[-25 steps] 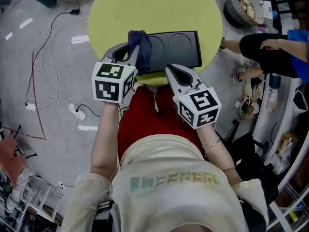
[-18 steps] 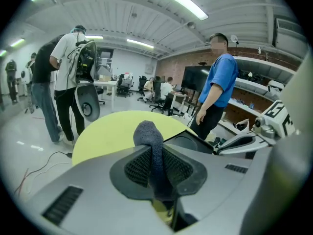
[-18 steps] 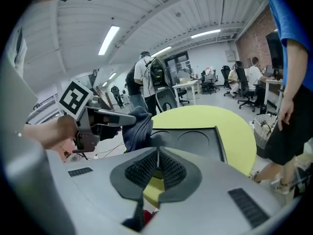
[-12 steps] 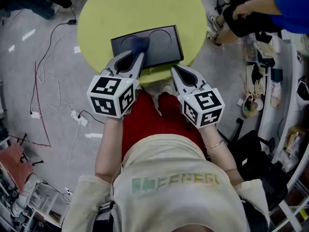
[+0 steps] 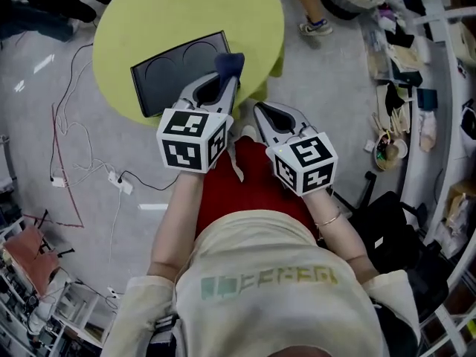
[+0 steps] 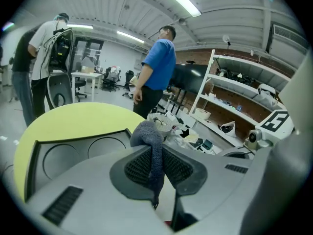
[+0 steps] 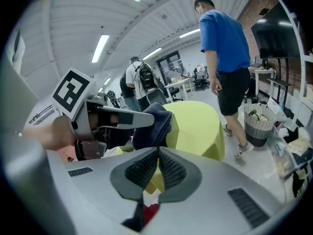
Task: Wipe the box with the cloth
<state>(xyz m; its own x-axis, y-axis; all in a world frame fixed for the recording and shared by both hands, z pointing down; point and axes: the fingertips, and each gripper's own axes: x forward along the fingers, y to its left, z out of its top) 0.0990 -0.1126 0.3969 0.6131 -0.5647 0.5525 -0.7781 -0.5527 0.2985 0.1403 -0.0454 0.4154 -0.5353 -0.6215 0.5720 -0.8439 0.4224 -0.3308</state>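
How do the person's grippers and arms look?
Both the left gripper and right gripper are pale grey with black ribbed pads, each carrying a white cube with black square markers. Short cream sleeves; a thin bracelet on the right wrist.

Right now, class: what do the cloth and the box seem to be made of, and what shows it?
Cloth: dark blue soft fabric, perhaps fleece; fuzzy surface, limp folds.
Box: probably moulded plastic, dark, smooth with slight sheen; two round outlines on its top.
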